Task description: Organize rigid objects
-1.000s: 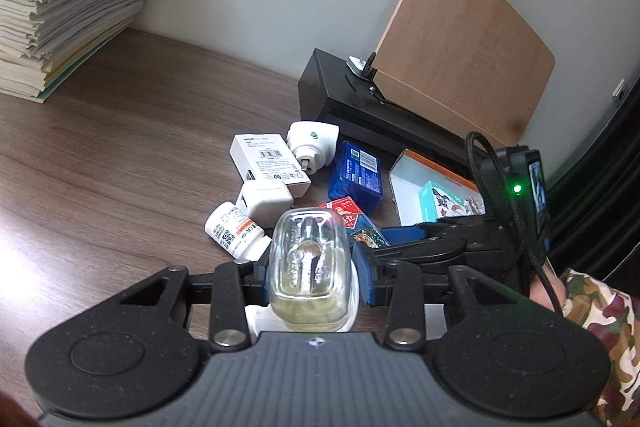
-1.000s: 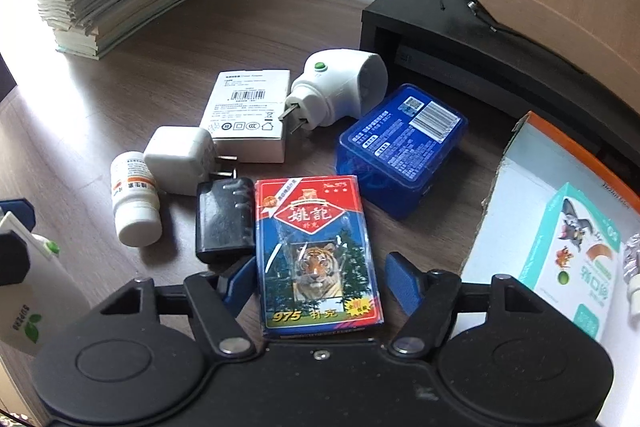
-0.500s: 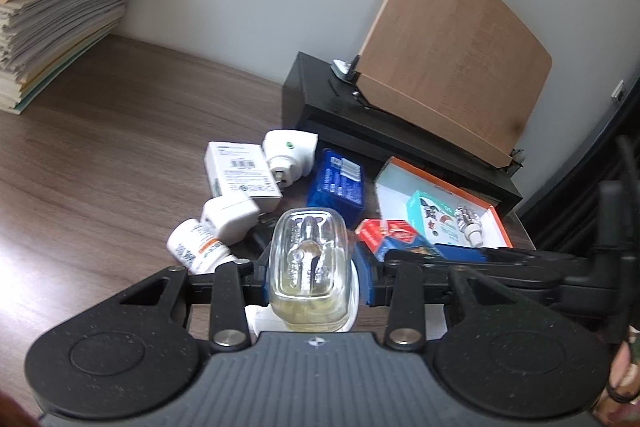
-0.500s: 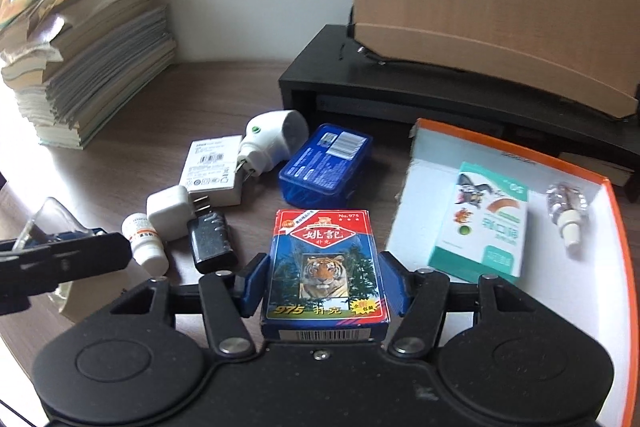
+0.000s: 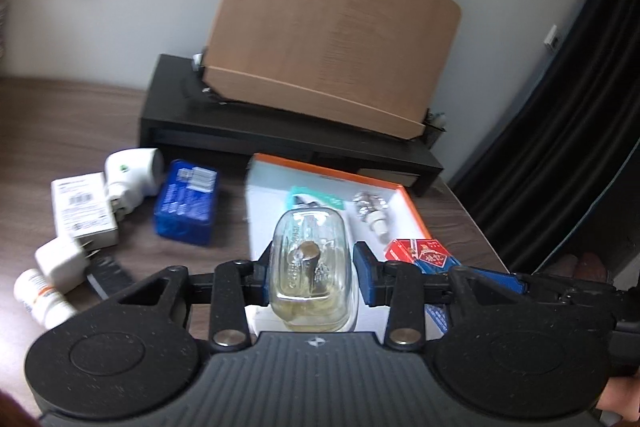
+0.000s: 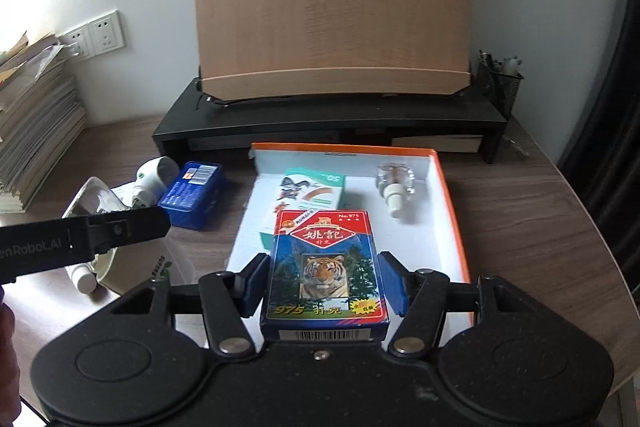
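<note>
Right wrist: card box [image 6: 325, 267] clamped (over orange tray [image 6: 450, 203])

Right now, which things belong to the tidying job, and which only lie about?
Belong to the job:
- clear glass bottle, in the left gripper
- tiger-print card pack, in the right gripper
- orange-rimmed white tray
- blue rectangular tin
- white pill bottle

Just lying about:
- wooden board
- paper stack

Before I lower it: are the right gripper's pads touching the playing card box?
Touching. In the right wrist view, both blue pads of the right gripper press against the long sides of the playing card box, held above the orange-rimmed tray.
</note>
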